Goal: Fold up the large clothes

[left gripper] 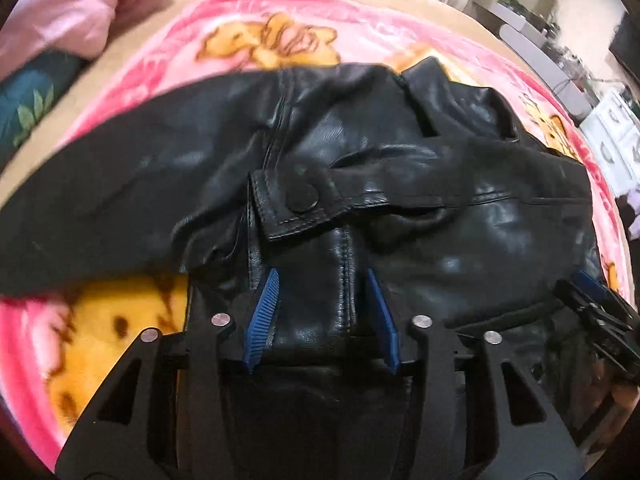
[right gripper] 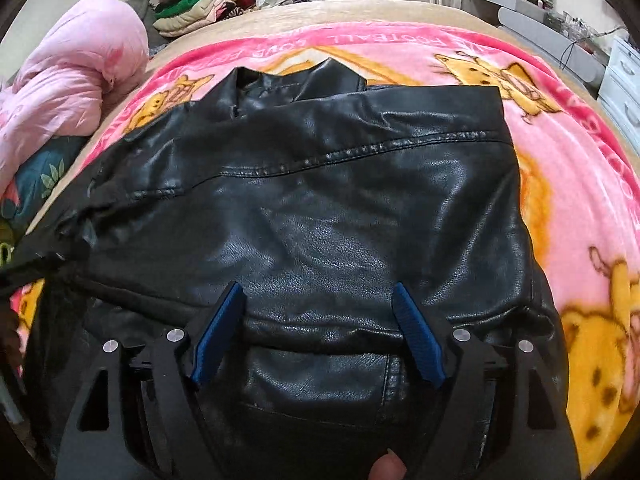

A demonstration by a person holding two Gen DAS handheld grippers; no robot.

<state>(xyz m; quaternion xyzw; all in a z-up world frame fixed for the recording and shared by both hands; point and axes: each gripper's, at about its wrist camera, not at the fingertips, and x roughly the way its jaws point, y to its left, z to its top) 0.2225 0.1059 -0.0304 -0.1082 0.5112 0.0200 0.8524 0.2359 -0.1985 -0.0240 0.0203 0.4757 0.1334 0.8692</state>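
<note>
Flat on blanket (right gripper: 560,128), black jacket (right gripper: 320,208), collar pointing away

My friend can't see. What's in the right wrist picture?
A black leather jacket lies folded on a pink cartoon blanket on a bed. The right hand-held gripper hangs open above it, blue pads apart. A pink quilt sits left.
</note>
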